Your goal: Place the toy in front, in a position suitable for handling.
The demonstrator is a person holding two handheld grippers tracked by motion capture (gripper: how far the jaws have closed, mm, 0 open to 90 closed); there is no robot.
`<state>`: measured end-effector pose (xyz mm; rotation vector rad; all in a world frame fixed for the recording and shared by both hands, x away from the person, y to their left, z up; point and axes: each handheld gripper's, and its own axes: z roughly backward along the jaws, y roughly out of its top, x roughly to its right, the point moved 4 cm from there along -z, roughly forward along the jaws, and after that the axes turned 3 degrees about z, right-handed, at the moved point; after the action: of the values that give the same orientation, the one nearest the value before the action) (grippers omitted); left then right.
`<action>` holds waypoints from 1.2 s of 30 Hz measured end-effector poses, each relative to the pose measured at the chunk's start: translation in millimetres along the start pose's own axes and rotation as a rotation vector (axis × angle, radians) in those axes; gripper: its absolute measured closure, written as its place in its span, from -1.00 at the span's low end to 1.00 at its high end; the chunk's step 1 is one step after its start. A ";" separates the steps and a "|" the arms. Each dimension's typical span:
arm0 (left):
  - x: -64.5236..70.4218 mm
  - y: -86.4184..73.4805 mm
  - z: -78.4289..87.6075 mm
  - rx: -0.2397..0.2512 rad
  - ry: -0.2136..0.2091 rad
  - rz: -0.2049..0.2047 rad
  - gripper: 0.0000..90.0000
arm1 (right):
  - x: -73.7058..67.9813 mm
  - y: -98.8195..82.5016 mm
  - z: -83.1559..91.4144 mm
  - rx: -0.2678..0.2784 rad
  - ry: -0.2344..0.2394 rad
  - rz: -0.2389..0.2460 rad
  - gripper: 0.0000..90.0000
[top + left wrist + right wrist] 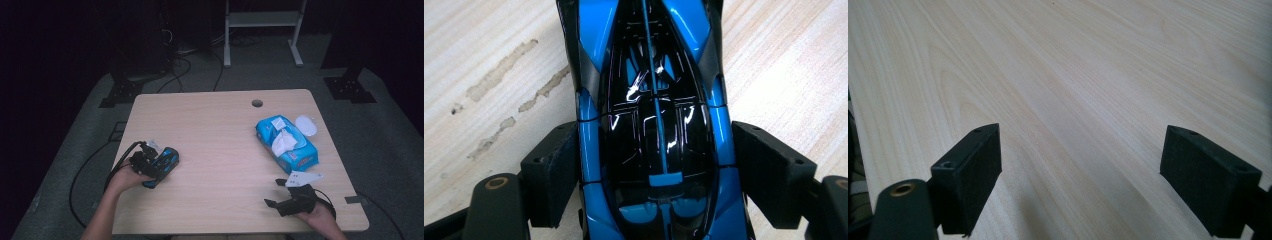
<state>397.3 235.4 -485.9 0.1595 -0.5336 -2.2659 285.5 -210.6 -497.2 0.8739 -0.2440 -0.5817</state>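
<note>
Nearest you, your right gripper [278,192] rests at the bench's [220,150] near right corner. In the right gripper view its jaws stand spread wide, with bare wood grain between them and nothing pinched.

At the near left, your left gripper [161,165] pinches a blue and black toy car [167,161]. In the left gripper view the car [654,125] sits lengthwise between the jaws, each pad pressed to one flank. Pale streaked marks [504,85] show on the wood beside the car.

Farther out on the right side lies a blue wet-wipes pack [290,145]. Its top flap is open and a white wipe [283,142] protrudes from the opening. A white oval lid [306,125] lies just beside the pack's far end.

Beyond these, a round cable hole [257,103] sits near the bench's far edge.
</note>
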 end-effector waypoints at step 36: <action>0.5 8.6 6.6 -0.036 0.034 -0.027 -0.41 | -0.4 0.6 -0.4 0.002 0.001 0.005 -0.65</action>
<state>400.9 231.9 -476.3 0.1876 -0.4755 -2.2939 285.6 -209.7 -497.0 0.8754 -0.2461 -0.5763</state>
